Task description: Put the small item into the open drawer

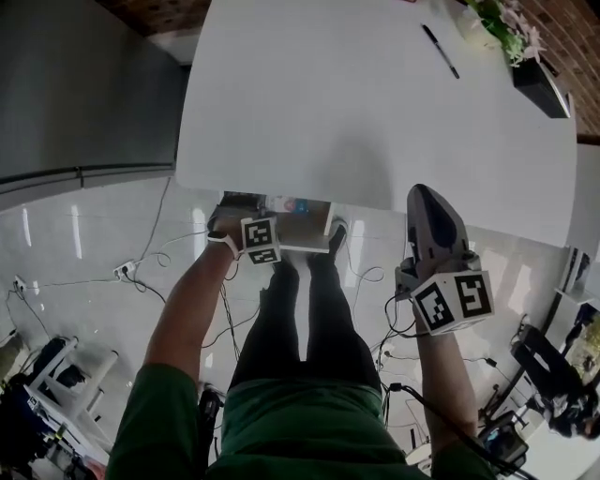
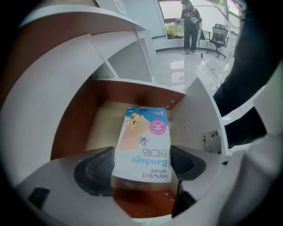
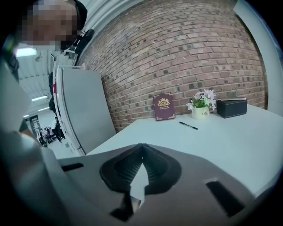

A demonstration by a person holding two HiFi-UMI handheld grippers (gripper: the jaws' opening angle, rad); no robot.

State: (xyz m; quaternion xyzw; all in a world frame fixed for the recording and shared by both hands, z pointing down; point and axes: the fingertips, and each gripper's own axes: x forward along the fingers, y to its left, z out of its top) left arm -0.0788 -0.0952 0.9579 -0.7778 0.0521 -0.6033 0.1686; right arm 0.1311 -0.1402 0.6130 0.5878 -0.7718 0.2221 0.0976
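Gripping a flat cardboard bandage box (image 2: 143, 143) by its two long edges, the left hand-held gripper (image 2: 141, 167) hangs over the open drawer (image 2: 99, 128), its ribbed dark pads (image 2: 95, 170) pressed against the printed carton. The box is slim and rectangular, with pale blue, peach and pink print, and it sits above the drawer's cavity, tilted towards the back wall; whether it touches the bottom cannot be told. The drawer has a pale floor, reddish-brown wooden inner faces and smooth white outer panels.

The right hand-held gripper (image 3: 141, 150) is raised beside the bench (image 1: 375, 103) with its grey jaws closed tip to tip, nothing between them.

The bench is a broad, matte white slab with rounded corners. On its far side lie a black pen (image 1: 439, 49), a small potted plant (image 1: 502, 23) and a black rectangular box (image 1: 539, 84), with a maroon book (image 3: 164, 106) propped against the rough brick wall (image 3: 185, 57). Glossy pale floor tiles (image 1: 84, 244) carry loose cables.
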